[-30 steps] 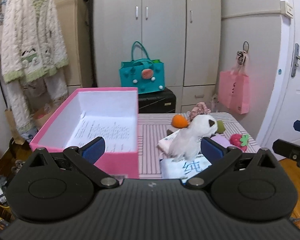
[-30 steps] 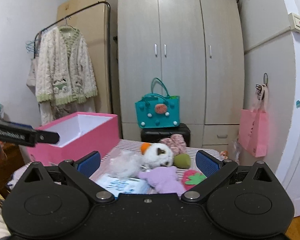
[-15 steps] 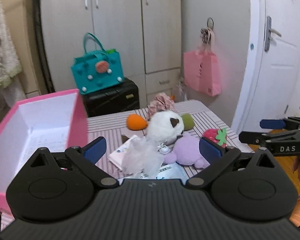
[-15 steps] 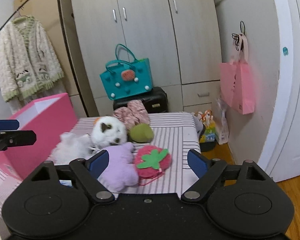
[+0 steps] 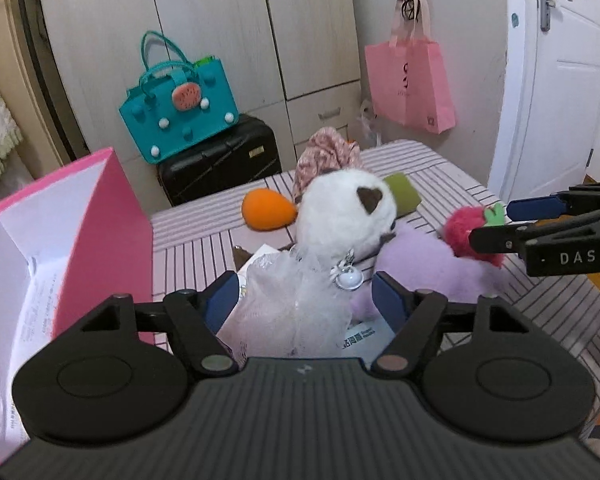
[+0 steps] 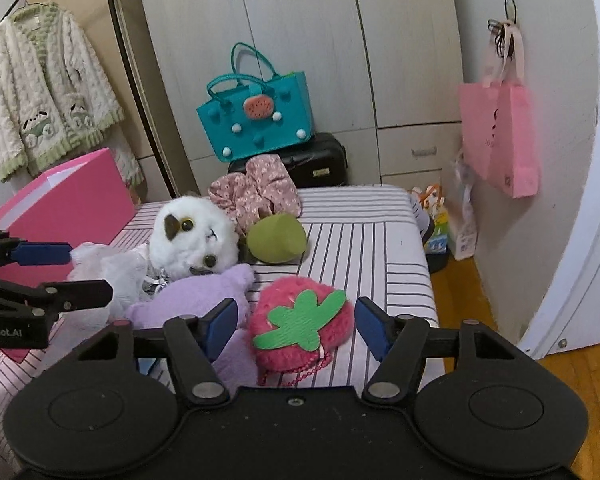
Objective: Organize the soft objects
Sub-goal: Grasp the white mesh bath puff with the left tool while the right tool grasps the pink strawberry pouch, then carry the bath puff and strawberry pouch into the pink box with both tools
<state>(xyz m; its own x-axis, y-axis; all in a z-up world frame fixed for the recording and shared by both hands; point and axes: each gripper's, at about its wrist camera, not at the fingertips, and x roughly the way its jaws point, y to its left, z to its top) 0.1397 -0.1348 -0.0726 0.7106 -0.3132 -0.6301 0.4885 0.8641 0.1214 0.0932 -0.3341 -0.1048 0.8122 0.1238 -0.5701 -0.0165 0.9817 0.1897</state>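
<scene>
A white plush bird (image 5: 340,216) in a tulle skirt lies on the striped table (image 6: 360,240). Its skirt sits between the jaws of my left gripper (image 5: 304,300), which are closing; the pads stand just off the tulle. A pink strawberry plush (image 6: 300,320) with a green felt leaf lies between the jaws of my right gripper (image 6: 296,326), also closing, its pads close beside the plush without pressing. A purple plush (image 6: 204,300) lies between the two toys. The left wrist view shows the right gripper (image 5: 496,222) at the strawberry (image 5: 464,224).
An open pink box (image 5: 80,220) stands at the table's left. An orange plush (image 5: 266,210), a green plush (image 6: 276,238) and a floral cloth (image 6: 260,188) lie behind. Beyond the table are a teal bag (image 6: 256,120) on a black suitcase (image 6: 320,160), and a hanging pink bag (image 6: 500,136).
Both grippers have come forward and down onto the toys, swinging right away from the box. Both pairs of jaws have narrowed around the bird's skirt and the strawberry.
</scene>
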